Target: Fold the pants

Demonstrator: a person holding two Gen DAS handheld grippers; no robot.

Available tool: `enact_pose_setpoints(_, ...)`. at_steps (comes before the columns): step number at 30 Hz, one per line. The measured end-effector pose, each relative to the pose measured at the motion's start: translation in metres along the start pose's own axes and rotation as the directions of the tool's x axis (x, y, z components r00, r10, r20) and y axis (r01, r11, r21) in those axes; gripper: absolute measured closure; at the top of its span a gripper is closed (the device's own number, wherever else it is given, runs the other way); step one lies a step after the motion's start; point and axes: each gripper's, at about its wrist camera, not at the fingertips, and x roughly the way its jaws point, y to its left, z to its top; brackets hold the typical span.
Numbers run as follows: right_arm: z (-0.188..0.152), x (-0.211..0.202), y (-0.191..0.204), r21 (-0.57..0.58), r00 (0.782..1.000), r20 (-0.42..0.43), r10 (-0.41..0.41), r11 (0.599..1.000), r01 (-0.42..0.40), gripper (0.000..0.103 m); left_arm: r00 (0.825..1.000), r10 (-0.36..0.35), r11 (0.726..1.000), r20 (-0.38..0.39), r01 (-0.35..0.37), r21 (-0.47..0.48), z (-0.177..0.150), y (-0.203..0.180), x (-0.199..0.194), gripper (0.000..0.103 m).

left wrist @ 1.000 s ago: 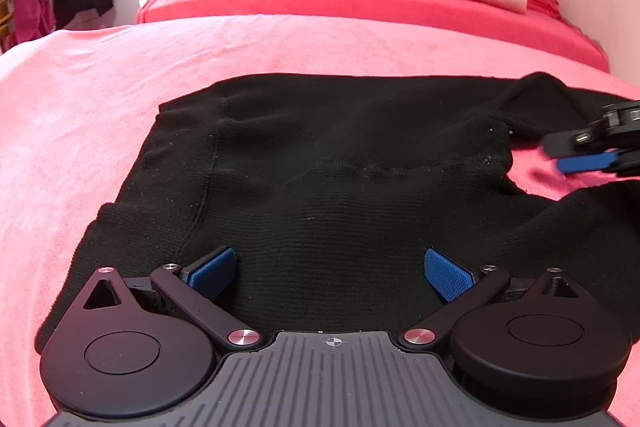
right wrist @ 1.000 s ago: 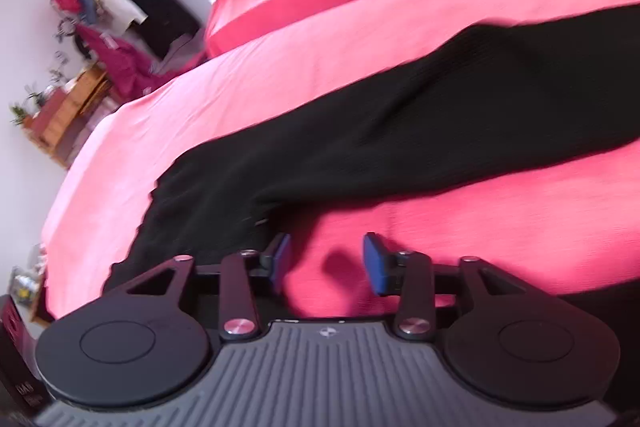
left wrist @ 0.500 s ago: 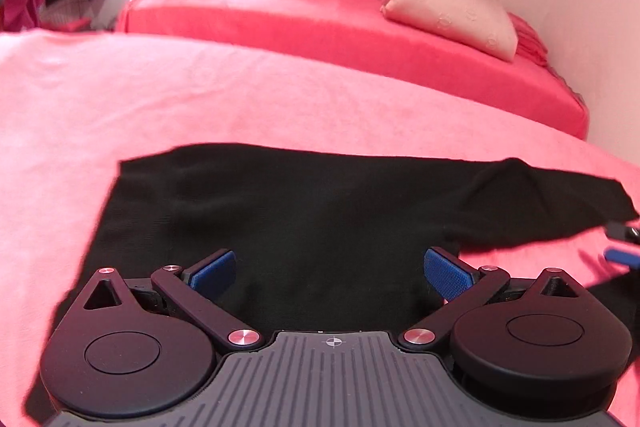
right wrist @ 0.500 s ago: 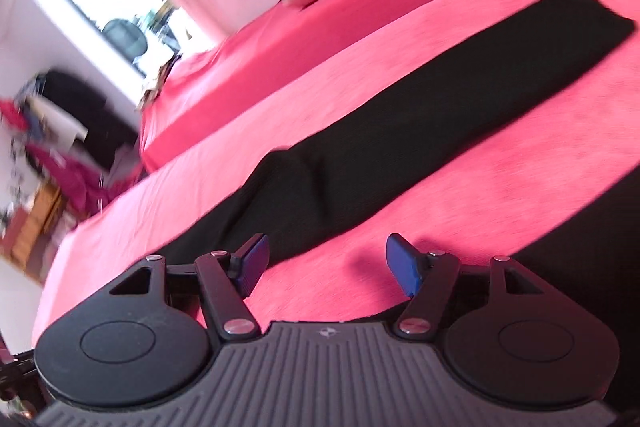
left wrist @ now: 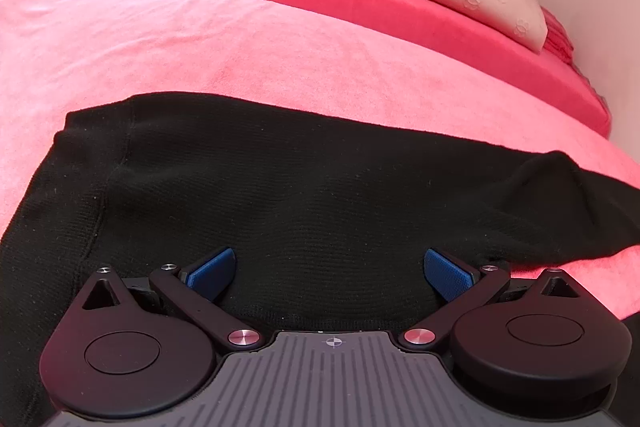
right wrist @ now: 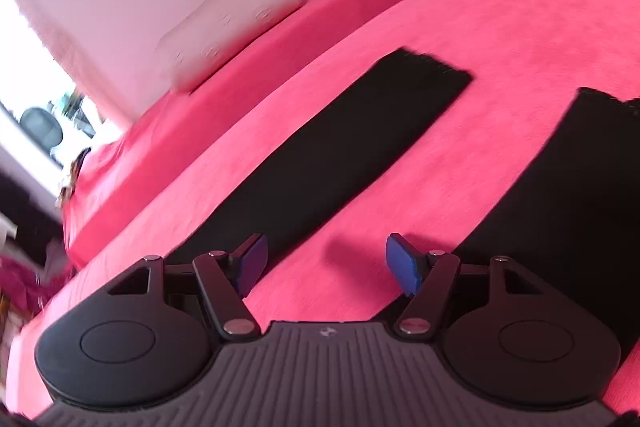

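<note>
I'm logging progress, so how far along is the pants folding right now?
Barely started. Done: the black pants lie spread flat on the pink bedspread, legs apart in the right wrist view. In hand: nothing; the left claw and right claw are both open and empty. Left: every fold.

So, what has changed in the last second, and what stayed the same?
The right gripper swung right along the black knit pants, from the crotch area toward the leg ends, and opened wider. It has left the left camera's view. The left gripper stays open over the waist; the pants stay flat on the pink blanket.
</note>
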Motion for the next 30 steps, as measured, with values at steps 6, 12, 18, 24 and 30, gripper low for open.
enact_pose_setpoints(6,0.013,0.006,-0.021,0.064,0.999,0.047,-0.017,0.998,0.014,0.032,1.000,0.012,1.000,0.006,-0.012,0.013,0.000,-0.004,0.001,0.000)
enact_pose_setpoints(12,0.018,0.009,-0.031,0.105,0.996,0.088,-0.013,0.994,0.004,0.032,1.000,0.010,1.000,0.009,-0.010,0.010,0.000,-0.003,0.001,0.000)
enact_pose_setpoints(18,0.018,0.013,-0.028,0.081,0.995,0.098,-0.014,0.997,0.006,0.031,1.000,0.011,1.000,0.012,-0.012,0.010,-0.001,-0.003,0.000,0.000)
enact_pose_setpoints(24,0.018,0.013,-0.031,0.097,0.994,0.110,0.009,0.995,-0.020,0.031,1.000,0.009,1.000,0.015,-0.009,0.006,-0.001,-0.003,0.000,0.000)
enact_pose_setpoints(30,0.033,0.003,-0.054,0.183,0.984,0.177,-0.010,0.983,-0.023,0.033,1.000,-0.001,1.000,0.020,0.001,-0.006,-0.001,0.000,-0.001,0.000)
